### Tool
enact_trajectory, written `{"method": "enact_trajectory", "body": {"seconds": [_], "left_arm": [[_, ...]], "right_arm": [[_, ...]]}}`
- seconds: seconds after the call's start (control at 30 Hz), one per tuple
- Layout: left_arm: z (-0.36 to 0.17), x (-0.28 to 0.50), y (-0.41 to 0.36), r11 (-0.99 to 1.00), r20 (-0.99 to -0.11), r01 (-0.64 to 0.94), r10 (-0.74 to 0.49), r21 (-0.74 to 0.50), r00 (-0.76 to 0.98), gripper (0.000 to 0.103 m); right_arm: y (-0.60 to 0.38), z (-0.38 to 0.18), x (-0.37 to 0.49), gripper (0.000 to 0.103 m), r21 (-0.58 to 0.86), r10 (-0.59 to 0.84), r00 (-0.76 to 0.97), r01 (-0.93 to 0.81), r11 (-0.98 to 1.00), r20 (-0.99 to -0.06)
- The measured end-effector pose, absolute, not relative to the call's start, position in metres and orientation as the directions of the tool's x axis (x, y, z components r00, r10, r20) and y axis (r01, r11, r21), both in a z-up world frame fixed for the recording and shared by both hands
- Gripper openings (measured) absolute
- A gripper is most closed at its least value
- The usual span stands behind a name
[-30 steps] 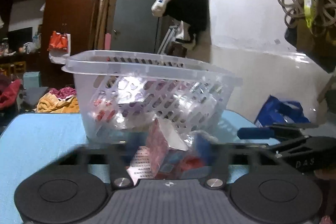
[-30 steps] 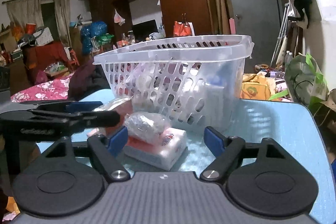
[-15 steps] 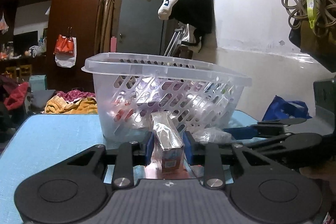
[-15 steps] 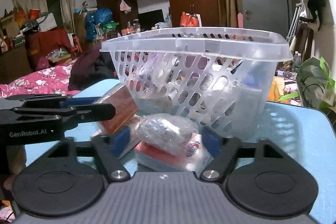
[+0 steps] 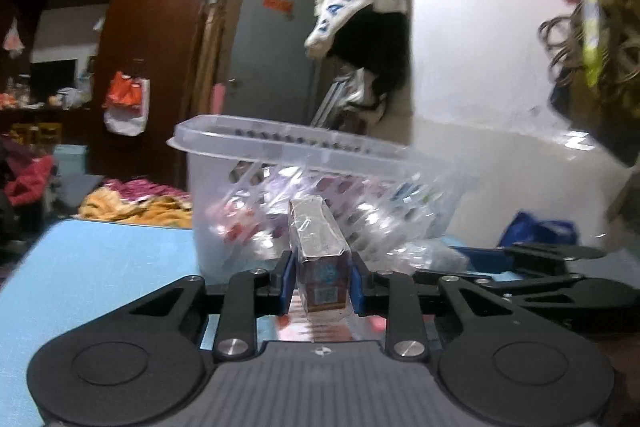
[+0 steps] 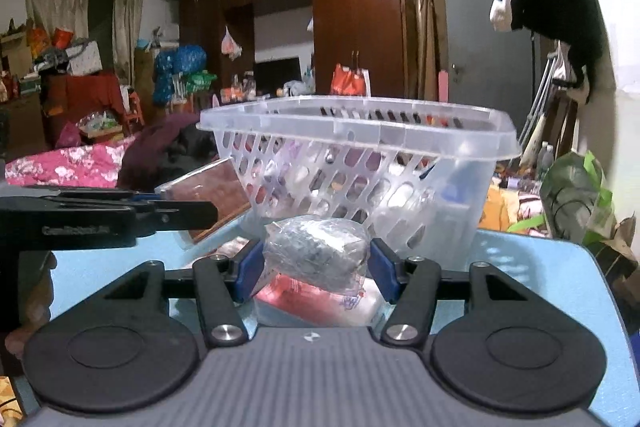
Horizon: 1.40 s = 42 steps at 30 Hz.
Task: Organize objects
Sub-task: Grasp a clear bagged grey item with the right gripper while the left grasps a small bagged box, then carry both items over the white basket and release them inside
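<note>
L gripper (image 5: 319,283) clamps a small box (image 5: 320,259), R gripper (image 6: 316,259) clamps a clear bag (image 6: 316,251), both just in front of the basket (image 6: 356,123) (partly filled). Flat packet (image 6: 320,301) left on tabletop (image 5: 100,259); task looks mid-way.

Left gripper (image 5: 320,281) jaws narrow; right gripper (image 6: 316,263) jaws seemingly wider.

A dark wardrobe (image 6: 352,11) is standing along the far wall beside a grey door (image 6: 476,31). Curtains (image 6: 82,15) are hanging at a window on the left. A white and black garment (image 5: 360,15) is hanging on the white wall (image 5: 480,67). A pink floral bedcover (image 6: 68,167) is lying left, with clutter piling behind it.
</note>
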<state>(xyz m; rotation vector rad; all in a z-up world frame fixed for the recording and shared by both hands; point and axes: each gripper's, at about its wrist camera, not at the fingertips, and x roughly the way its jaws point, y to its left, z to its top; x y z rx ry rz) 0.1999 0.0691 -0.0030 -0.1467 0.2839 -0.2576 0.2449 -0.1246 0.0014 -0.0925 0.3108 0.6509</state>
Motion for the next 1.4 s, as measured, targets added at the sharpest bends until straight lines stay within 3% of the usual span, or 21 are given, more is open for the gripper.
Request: {"method": "enact_trajectory", "body": {"seconds": [0.7,0.93,1.1,1.3,1.4], "left_arm": [[-0.004,0.197,0.075,0.948,-0.230,0.227,-0.277,-0.224,0.933,0.032],[0.000,0.184,0.080,0.938,-0.150,0.251,-0.291,-0.240,0.945,0.030],[0.044,0.179,0.076,0.949,-0.051,0.247,-0.261,-0.197,0.964,0.029],[0.105,0.229,0.070,0.944,-0.073,0.261,-0.280,-0.200,0.957,0.028],[0.123,0.263,0.067,0.965,-0.119,0.177,-0.202,-0.191,0.972,0.028]], "right_arm": [[-0.123,0.000,0.243,0.061,0.011,0.596,0.753,-0.618,0.786,-0.278],[-0.142,0.002,0.220,0.061,0.094,0.680,0.710,-0.676,0.731,-0.185],[-0.148,0.045,0.213,0.061,0.058,0.670,0.740,-0.667,0.743,-0.068],[-0.130,0.107,0.268,0.061,0.008,0.612,0.784,-0.615,0.789,-0.103],[-0.122,0.119,0.299,0.061,-0.003,0.568,0.811,-0.574,0.819,-0.138]]}}
